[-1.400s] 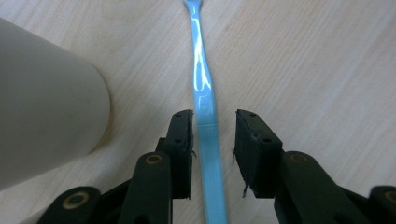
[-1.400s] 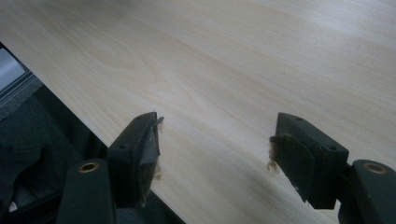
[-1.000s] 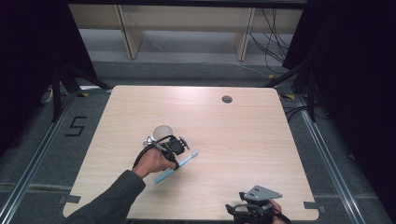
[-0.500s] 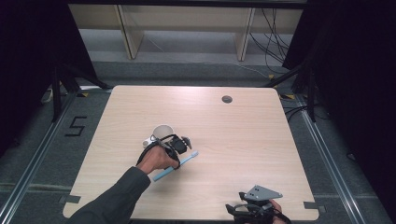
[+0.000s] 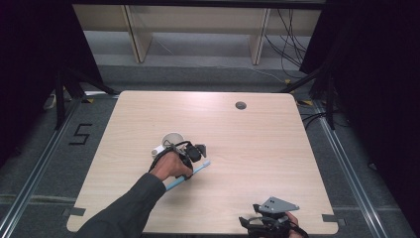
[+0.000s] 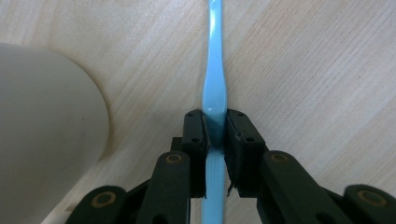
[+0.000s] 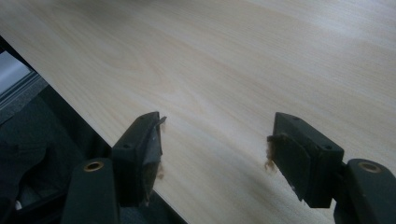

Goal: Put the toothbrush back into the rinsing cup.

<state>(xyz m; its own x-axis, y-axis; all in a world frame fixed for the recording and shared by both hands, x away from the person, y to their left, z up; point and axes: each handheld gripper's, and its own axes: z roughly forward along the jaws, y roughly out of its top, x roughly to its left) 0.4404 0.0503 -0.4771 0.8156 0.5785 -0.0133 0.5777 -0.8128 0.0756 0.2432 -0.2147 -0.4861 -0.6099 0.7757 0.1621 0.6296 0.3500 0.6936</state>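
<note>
A light blue stick (image 5: 200, 167), shaped like a toothbrush handle, lies flat on the wooden table (image 5: 257, 144). My left gripper (image 5: 192, 157) reaches down onto it beside a white cup (image 5: 171, 139). In the left gripper view the gripper (image 6: 215, 135) is shut on the blue stick (image 6: 215, 70), with both pads pressed on its sides just below the narrow neck. The cup (image 6: 42, 130) stands close on the left there. My right gripper (image 5: 257, 221) rests at the table's near edge, and in the right gripper view it (image 7: 215, 140) is open with nothing between its jaws.
A round cable hole (image 5: 240, 105) sits near the table's far edge. Beyond the table are shelf legs and cables on the floor. The right gripper view shows the table's edge (image 7: 93, 126) and the dark floor just past it.
The left hand has edged slightly to the right over the blue stick. The right gripper has stayed where it was.
</note>
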